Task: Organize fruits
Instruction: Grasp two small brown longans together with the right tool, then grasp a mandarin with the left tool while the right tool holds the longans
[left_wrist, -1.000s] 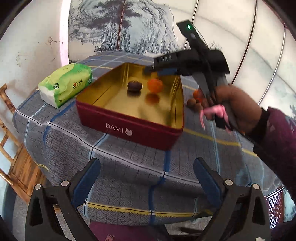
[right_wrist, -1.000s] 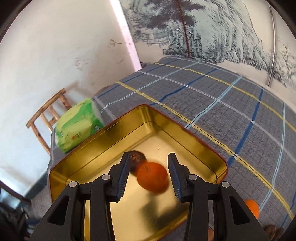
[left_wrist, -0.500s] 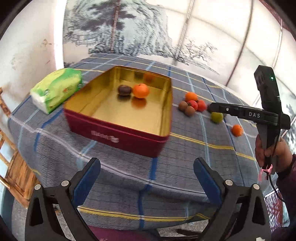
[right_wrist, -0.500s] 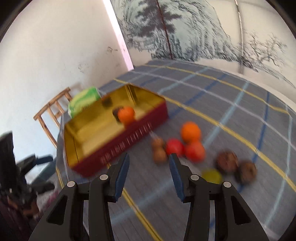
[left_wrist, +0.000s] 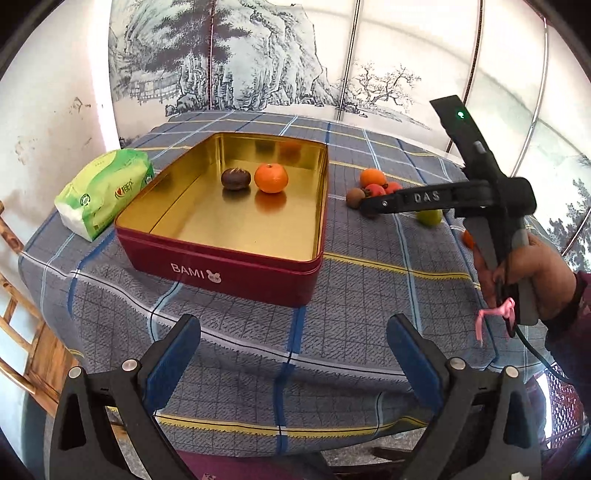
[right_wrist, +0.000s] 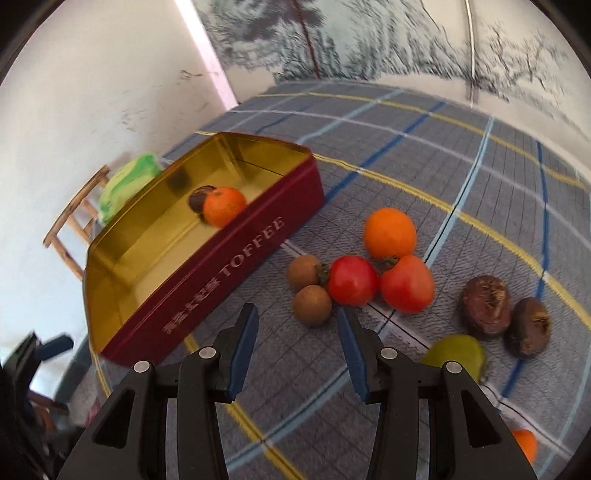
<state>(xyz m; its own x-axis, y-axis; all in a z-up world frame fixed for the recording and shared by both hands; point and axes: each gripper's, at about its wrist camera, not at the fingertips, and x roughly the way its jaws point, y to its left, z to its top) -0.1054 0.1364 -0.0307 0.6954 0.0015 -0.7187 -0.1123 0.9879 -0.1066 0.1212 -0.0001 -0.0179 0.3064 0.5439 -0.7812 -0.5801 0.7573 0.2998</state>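
Observation:
A red tin (left_wrist: 221, 273) with a gold inside holds a tangerine (left_wrist: 271, 178) and a dark brown fruit (left_wrist: 235, 179). My left gripper (left_wrist: 294, 332) hangs open and empty over the cloth in front of the tin. To the right of the tin, my right gripper (right_wrist: 297, 321) is open with nothing between its fingers. It hovers just short of two small brown fruits (right_wrist: 312, 304). Behind those lie two red fruits (right_wrist: 351, 280), an orange (right_wrist: 389, 232), two dark fruits (right_wrist: 487, 301) and a green one (right_wrist: 456, 354). The left wrist view shows the right gripper (left_wrist: 369, 204) over that pile.
A green tissue pack (left_wrist: 105, 192) lies left of the tin. A wooden chair (left_wrist: 22, 332) stands beyond the table's left edge. A person's hand (left_wrist: 535, 273) holds the right gripper. Another orange (right_wrist: 524, 443) sits apart at the near right. A painted screen backs the table.
My right gripper has left the tangerine lying in the tin and swung right and lower, over the loose fruit on the cloth. The left gripper has barely shifted.

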